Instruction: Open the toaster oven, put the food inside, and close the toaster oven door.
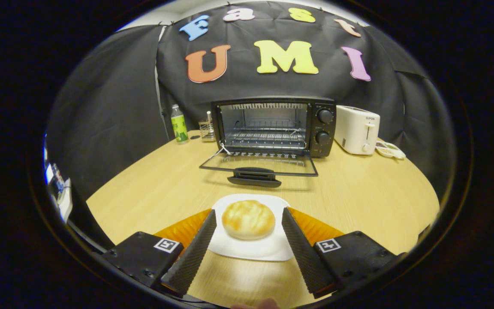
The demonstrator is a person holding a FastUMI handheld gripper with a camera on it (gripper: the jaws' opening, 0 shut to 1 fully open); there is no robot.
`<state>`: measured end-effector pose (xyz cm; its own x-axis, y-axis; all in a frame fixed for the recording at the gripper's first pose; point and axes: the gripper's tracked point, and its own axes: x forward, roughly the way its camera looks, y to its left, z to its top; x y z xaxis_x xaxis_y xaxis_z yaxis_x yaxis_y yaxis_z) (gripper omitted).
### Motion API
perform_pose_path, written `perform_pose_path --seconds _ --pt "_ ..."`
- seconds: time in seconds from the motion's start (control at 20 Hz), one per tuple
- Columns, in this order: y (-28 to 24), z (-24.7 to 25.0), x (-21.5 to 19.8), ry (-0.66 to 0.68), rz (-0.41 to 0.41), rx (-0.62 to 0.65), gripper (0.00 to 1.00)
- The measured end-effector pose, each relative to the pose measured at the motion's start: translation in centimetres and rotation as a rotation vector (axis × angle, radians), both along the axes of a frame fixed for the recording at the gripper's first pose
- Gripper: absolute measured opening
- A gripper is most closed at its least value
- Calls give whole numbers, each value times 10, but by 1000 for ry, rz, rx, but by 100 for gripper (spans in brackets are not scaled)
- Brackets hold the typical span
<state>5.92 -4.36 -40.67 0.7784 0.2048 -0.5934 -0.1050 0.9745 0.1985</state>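
Note:
The black toaster oven stands at the back of the round wooden table, its glass door folded down flat toward me, handle at the near edge. The wire rack inside is bare. A round golden bun lies on a small white plate on the near side of the table. My gripper is open, low over the plate. The bun sits between the two fingers with a gap on each side, and the finger tips overlap the plate's left and right edges.
A white slot toaster stands right of the oven, with a small dish beside it. Left of the oven are a green-labelled bottle and a small wire holder. Bare table lies between plate and oven door.

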Motion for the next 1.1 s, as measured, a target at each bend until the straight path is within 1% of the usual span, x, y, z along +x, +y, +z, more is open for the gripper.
perform_pose_path --seconds 0.4,0.5,0.6,0.65,0.8,0.9,1.0,1.1 --pt "8 -35 4 88 40 -85 100" --pt "11 -43 5 118 50 -82 100" --pt "13 -41 7 115 41 -68 99" --pt "12 -39 8 111 39 -63 97" --pt "10 -39 7 119 34 -36 82" --pt "5 -33 9 114 14 -2 72" --pt "3 -18 12 93 1 55 67" --pt "-2 5 20 51 -36 148 63"
